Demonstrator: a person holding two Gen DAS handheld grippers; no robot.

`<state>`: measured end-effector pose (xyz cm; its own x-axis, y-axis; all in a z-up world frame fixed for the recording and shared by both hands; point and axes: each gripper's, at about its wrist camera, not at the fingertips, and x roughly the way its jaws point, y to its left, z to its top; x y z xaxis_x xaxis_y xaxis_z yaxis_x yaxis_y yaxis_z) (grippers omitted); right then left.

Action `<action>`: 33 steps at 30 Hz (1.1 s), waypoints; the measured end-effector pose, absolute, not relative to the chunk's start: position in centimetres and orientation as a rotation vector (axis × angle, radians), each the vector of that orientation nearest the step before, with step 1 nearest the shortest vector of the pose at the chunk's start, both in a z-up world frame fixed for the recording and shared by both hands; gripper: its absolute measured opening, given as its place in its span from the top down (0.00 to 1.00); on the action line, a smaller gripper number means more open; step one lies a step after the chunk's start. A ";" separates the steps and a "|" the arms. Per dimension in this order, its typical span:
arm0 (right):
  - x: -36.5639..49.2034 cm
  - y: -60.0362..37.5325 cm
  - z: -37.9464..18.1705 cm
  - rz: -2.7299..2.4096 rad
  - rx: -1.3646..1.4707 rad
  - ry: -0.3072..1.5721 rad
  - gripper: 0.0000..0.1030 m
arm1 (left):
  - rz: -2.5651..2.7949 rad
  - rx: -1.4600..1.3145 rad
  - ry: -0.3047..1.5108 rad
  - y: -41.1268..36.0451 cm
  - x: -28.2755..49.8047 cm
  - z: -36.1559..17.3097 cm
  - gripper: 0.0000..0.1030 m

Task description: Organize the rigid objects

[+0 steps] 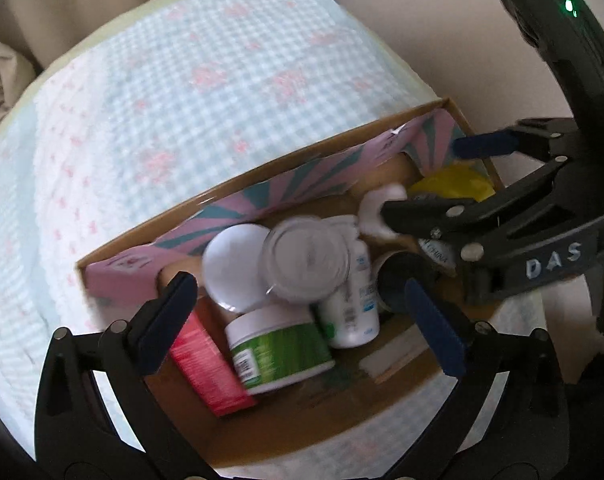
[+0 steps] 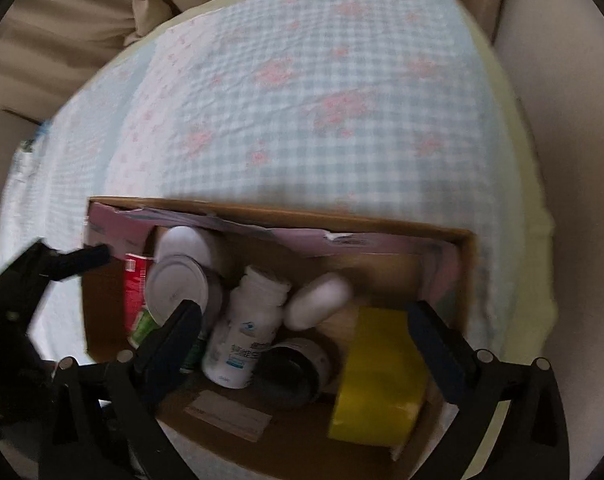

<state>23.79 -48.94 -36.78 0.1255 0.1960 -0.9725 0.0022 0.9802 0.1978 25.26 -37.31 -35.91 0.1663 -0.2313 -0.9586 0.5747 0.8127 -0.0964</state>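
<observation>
1. The left claw (image 1: 302, 316) is spread wide and points steeply down over a cardboard box (image 1: 261, 420); nothing is pinched, though a green-labelled jar (image 1: 279, 350) and a white bottle (image 1: 352, 304) lie below the gap between its fingers.
2. The right claw (image 2: 306, 344) is spread just as wide over the same box (image 2: 468, 276), gripping nothing; seen from the left wrist, it reaches in from 3 o'clock (image 1: 434, 184).
3. The box rests on a bed (image 1: 181, 100) with a blue-checked cover with pink flowers, at the cover's 6 o'clock edge in both views.
4. In the right wrist view, the white bottle (image 2: 245, 332) lies at the box's centre, its neck toward 12 o'clock.
5. A white oval case (image 2: 318, 306) lies just beside the bottle at 2 o'clock of it.
6. A yellow tape roll (image 2: 378, 376) stands at 4 o'clock in the box.
7. A dark jar (image 2: 293, 368) lies between the bottle and the tape roll.
8. A red carton (image 2: 135, 292) and two round white lids (image 2: 177, 286) crowd the 9 o'clock side.
</observation>
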 end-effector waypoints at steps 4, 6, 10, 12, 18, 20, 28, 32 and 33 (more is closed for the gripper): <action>22.8 -48.9 -36.1 0.101 0.174 1.419 0.01 | -0.572 0.322 1.296 -36.0 25.1 -35.7 0.00; 22.5 -49.0 -36.0 0.089 0.194 1.414 0.01 | -0.569 0.324 1.301 -35.8 24.8 -35.7 0.00; 21.9 -48.8 -35.4 0.068 0.194 1.406 0.01 | -0.568 0.317 1.297 -35.4 24.3 -35.1 0.00; 21.5 -48.7 -34.8 0.060 0.195 1.399 0.01 | -0.566 0.312 1.288 -35.1 23.8 -34.3 0.00; 20.4 -47.8 -32.2 0.037 0.182 1.359 0.01 | -0.567 0.273 1.248 -33.5 22.5 -31.3 0.00; 19.9 -47.2 -30.9 0.029 0.174 1.342 0.01 | -0.568 0.264 1.234 -32.8 22.0 -30.1 0.00; 16.8 -43.0 -22.4 0.007 0.154 1.244 0.01 | -0.544 0.199 1.148 -27.5 19.5 -21.8 0.00; 14.3 -39.6 -16.4 -0.002 0.166 1.169 0.01 | -0.495 0.152 1.058 -22.7 17.5 -15.3 0.00; 13.7 -38.6 -15.0 -0.009 0.162 1.149 0.01 | -0.477 0.141 1.034 -21.5 17.0 -13.8 0.00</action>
